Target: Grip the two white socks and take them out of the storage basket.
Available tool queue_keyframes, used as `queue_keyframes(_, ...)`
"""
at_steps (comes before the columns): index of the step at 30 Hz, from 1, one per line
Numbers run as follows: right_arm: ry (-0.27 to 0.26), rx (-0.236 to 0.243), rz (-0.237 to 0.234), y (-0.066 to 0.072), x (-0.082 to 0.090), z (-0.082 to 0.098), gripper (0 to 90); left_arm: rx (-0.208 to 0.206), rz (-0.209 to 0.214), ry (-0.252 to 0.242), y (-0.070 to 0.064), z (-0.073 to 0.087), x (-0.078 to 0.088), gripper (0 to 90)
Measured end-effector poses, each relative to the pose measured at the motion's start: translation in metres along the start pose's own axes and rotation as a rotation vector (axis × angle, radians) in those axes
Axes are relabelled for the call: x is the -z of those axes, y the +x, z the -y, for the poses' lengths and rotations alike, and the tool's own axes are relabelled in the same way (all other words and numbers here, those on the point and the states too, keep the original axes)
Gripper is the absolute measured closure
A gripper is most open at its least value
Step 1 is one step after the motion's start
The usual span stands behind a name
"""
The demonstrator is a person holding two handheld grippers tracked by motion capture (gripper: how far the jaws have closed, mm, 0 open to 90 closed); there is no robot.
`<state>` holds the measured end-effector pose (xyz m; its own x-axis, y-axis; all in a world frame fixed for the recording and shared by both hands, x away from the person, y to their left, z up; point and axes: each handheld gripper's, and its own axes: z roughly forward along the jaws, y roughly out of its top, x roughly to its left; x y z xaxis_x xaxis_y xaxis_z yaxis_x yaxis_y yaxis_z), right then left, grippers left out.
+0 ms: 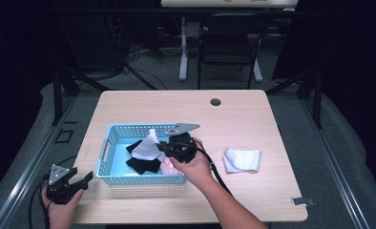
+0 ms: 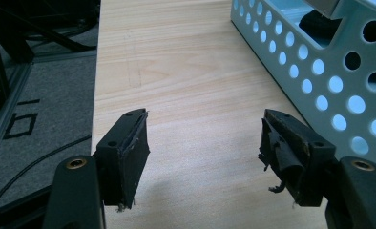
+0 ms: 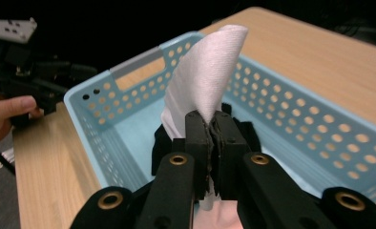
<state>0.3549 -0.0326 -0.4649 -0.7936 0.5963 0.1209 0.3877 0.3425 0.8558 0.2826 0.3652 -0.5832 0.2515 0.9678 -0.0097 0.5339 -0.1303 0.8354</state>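
Right hand-held gripper (image 3: 210, 131) clamped on white cloth (image 3: 203, 81) over blue basket (image 3: 281, 119), left hand-held gripper (image 2: 203, 152) wide and idle; next likely carry cloth to tabletop (image 1: 176, 102).

A pale wooden table (image 1: 234, 114) carried a light blue perforated basket (image 1: 110, 143) toward its left and a folded white cloth (image 1: 242, 160) lying well apart on its right.

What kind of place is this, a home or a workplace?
Most likely a lab or workshop set up for recording. A bare wooden table stands between dark curtains, loose cables lie on the grey floor behind it, and a black chair stands at another desk.
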Motion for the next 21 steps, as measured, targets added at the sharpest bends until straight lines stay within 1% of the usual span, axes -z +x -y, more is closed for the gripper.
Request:
queue_keyframes(4, -0.068, -0.005, 0.054, 0.0, 0.017, 0.002, 86.7, 0.0, -0.002, -0.002, 0.0, 0.0, 0.0, 33.2)
queue_keyframes(6, -0.107, -0.015, 0.065, 0.002, 0.027, 0.0, 86.7, -0.003, 0.0, 0.002, 0.0, 0.0, 0.0, 33.2)
queue_keyframes(8, -0.118, -0.018, 0.071, 0.002, 0.034, -0.002, 86.7, -0.005, 0.0, 0.005, -0.002, -0.001, 0.0, 33.2)
queue_keyframes(11, -0.128, -0.041, 0.08, -0.002, 0.047, -0.004, 86.7, -0.013, -0.001, 0.007, -0.002, -0.001, 0.0, 33.2)
queue_keyframes(15, -0.14, -0.054, 0.088, -0.009, 0.066, -0.004, 86.7, 0.0, -0.005, -0.001, 0.0, 0.0, 0.001, 33.2)
queue_keyframes(17, -0.131, -0.055, 0.093, -0.013, 0.076, -0.003, 86.7, 0.003, -0.005, -0.002, 0.0, 0.0, 0.001, 33.2)
queue_keyframes(21, -0.155, -0.076, 0.109, -0.021, 0.102, 0.002, 86.7, 0.005, -0.007, -0.002, -0.001, 0.001, 0.001, 33.2)
